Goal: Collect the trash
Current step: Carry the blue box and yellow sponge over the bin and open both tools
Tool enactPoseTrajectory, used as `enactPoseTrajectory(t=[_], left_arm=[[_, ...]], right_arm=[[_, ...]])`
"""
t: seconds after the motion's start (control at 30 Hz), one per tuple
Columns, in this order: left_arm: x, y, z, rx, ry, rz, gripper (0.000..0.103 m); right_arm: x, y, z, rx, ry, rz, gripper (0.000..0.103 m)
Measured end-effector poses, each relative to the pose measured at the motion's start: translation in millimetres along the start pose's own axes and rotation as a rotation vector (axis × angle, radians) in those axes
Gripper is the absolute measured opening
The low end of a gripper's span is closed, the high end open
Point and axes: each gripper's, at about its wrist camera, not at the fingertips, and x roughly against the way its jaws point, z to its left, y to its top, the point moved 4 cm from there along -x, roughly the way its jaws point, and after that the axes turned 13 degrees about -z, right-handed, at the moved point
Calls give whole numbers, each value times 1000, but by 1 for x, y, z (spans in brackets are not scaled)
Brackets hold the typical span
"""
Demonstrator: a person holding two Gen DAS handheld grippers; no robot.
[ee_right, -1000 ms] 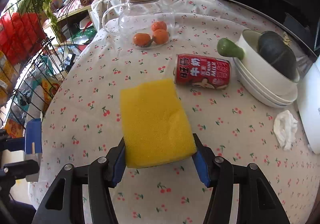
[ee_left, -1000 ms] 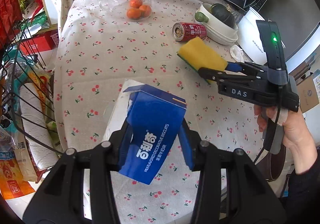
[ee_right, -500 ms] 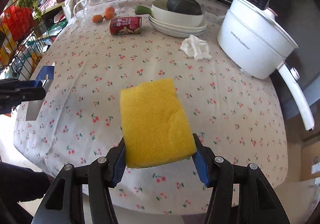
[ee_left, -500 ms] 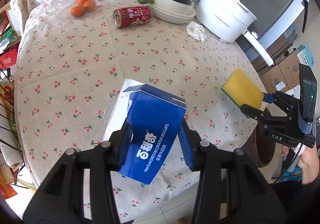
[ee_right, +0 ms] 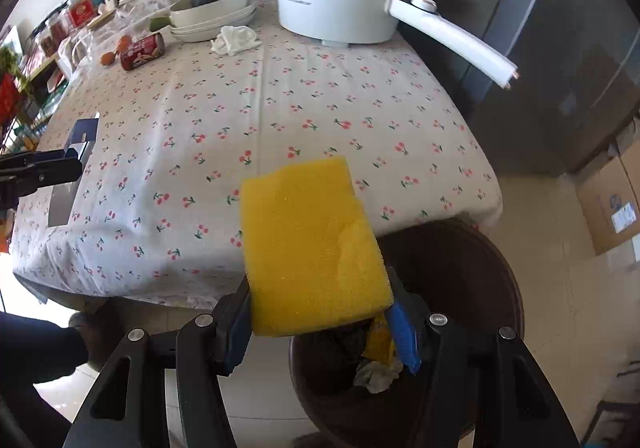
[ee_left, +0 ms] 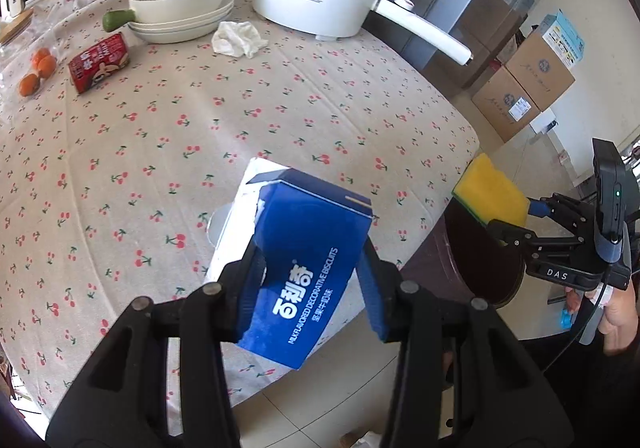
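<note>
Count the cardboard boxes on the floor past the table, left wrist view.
3. One large carton upper right, a second carton just below-left of it, and a small blue printed box sitting on top of the first. Others may be hidden beyond the frame edge.

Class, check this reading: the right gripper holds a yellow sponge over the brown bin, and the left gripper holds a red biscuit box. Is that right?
One detail is wrong: the biscuit box in the left gripper is blue, as the left wrist view shows. The right gripper does hold the yellow sponge over the brown bin.
</note>
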Motion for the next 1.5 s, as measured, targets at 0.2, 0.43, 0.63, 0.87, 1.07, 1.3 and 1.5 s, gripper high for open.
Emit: enactPoseTrajectory(t=[0.2, 0.43, 0.63, 0.87, 1.07, 1.3, 1.5], left_arm=[[-29, -5, -58, -92, -81, 36, 47], [-57, -17, -145, -234, -250, 70, 47], [-82, -28, -201, -304, -350, 96, 47], [-108, -31, -227, -317, -367, 102, 47], [-106, -25, -224, -298, -344, 82, 71], [-91, -13, -203, -302, -263, 45, 90], [-73, -6, -172, -269, -200, 18, 100]], right_arm=[[16, -21, -44, -106, 2, -23, 60], [18, -61, -104, -190, -59, 24, 60], [26, -83, -131, -234, -77, 33, 61], [30, -96, -147, -259, -88, 40, 61], [33, -98, -153, -272, -91, 39, 61], [29, -96, -146, -263, -88, 46, 61], [24, -84, -135, -246, -66, 47, 63]])
